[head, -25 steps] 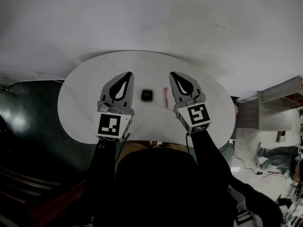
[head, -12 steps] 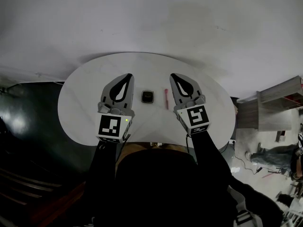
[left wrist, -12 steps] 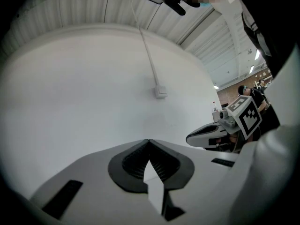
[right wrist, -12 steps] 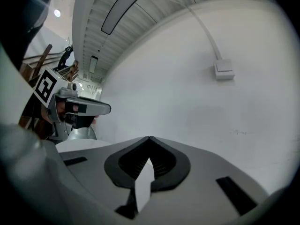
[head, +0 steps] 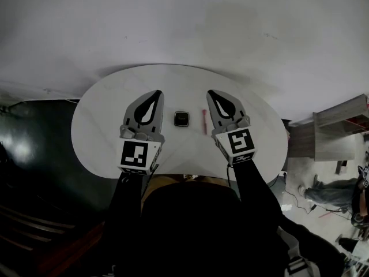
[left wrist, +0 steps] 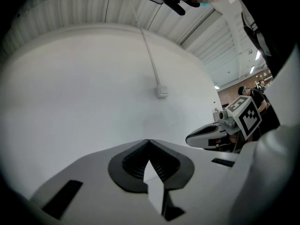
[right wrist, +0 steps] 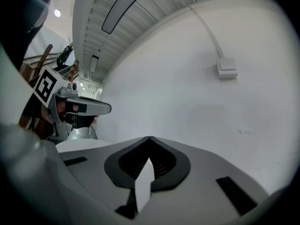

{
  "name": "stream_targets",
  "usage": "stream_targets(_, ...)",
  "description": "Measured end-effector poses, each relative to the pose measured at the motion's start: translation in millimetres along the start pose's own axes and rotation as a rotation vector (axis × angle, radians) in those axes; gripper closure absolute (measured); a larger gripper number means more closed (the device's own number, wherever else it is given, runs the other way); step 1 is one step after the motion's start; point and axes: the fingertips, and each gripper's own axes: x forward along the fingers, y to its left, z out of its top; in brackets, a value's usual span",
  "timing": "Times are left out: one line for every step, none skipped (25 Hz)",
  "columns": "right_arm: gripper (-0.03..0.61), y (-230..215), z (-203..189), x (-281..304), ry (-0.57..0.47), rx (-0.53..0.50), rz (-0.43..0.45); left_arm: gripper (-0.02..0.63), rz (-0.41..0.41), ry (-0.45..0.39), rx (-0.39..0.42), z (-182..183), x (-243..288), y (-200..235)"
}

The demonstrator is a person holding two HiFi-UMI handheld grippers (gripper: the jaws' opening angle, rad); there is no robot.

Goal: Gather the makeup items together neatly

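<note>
The head camera looks steeply down onto the white table [head: 92, 114]. The cameras on the left gripper [head: 155, 92] and right gripper [head: 211, 92] sit close behind their jaws, facing level at the white wall [left wrist: 84, 88], sharing its wall box [left wrist: 161, 92].

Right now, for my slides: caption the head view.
Shut left gripper and right gripper flank a black compact and pink stick on the table.

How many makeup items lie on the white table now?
2. A small black compact lies between the left gripper and the right gripper. A slim pink stick lies right of it, close beside the right gripper. More may be hidden under the grippers.
</note>
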Motion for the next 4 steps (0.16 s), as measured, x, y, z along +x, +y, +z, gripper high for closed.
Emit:
stream_targets(0.551,-0.1,0.2,0.5,0.0,0.002,0.0,0.598,0.0,-0.002,0.002,0.3,0.1,0.4)
stream_targets(0.552,-0.3,0.3,1.0,0.0,0.003,-0.001,0.598,-0.002,-0.004,0.002,1.3,0.4,0.5)
stream_targets(0.551,-0.5,0.3,1.4,0.0,0.003,-0.001,0.598,-0.004,-0.005,0.002,2.6,0.9,0.5)
stream_targets(0.552,-0.7,0.3,1.8,0.0,0.003,-0.002,0.598,-0.007,-0.006,0.002,4.0,1.4,0.5)
